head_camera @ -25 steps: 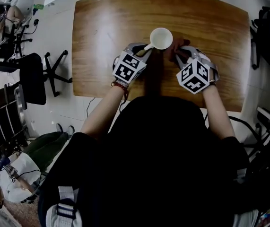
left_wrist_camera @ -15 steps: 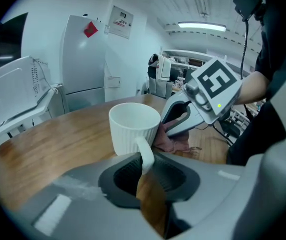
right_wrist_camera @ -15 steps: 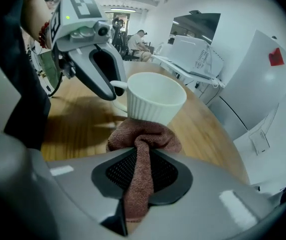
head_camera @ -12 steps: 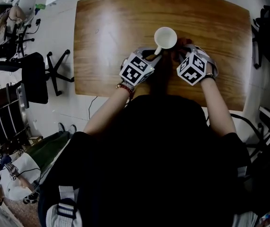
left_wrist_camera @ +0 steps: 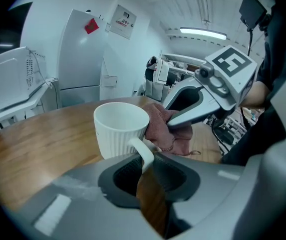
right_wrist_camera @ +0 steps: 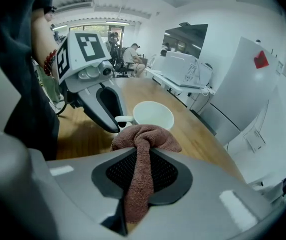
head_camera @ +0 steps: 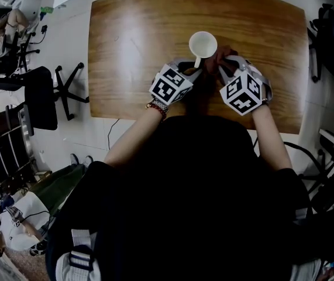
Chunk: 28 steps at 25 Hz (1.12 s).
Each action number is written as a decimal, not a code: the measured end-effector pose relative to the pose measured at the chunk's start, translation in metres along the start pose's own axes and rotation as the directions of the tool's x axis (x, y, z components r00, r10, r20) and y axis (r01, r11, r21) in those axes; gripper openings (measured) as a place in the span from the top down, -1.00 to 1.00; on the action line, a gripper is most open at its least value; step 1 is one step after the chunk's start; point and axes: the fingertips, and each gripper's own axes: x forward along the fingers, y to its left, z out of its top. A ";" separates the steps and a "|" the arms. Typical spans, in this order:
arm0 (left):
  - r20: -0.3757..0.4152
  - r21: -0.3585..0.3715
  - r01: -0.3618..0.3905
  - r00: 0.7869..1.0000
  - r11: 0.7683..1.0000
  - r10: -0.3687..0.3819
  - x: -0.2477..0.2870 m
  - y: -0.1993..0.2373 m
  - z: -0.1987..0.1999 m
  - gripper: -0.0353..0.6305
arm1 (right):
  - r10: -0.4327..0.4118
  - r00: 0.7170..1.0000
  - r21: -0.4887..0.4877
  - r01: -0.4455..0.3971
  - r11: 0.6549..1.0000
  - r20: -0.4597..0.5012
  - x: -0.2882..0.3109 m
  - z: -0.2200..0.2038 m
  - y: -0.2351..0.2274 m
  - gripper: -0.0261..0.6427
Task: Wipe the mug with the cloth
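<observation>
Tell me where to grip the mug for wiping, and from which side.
Take the handle, coming from the near side. The mug stands upright with its thin handle pointing that way, narrow enough for jaws; the ribbed body is wide. The left hand-held gripper holds it so.

Head view: overhead, steeply down on bench [head_camera: 131, 40], far. Left and right gripper views: low, close, facing each other across mug [left_wrist_camera: 121, 129]. Mug and bench shared by all three.

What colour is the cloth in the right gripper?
Reddish-brown terry cloth, clearest in the right gripper view.
</observation>
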 end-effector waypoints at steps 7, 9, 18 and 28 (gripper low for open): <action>0.004 0.004 0.035 0.999 0.999 -0.035 0.004 -0.015 0.002 0.66 | 0.004 0.997 0.017 -0.003 1.000 -0.076 0.025 -0.014 0.004 0.72; -0.001 0.007 0.043 0.999 0.999 -0.043 0.006 -0.019 0.001 0.66 | -0.001 0.992 0.005 0.001 1.000 -0.130 0.036 -0.025 0.006 0.72; 0.000 0.029 0.068 0.998 0.997 -0.068 0.010 -0.030 -0.001 0.68 | -0.020 0.991 0.012 0.022 1.000 -0.130 0.027 -0.020 0.012 0.72; -0.004 0.030 0.071 0.997 0.997 -0.071 0.011 -0.029 -0.004 0.68 | -0.012 0.996 0.058 0.017 0.998 -0.087 0.005 -0.005 0.015 0.72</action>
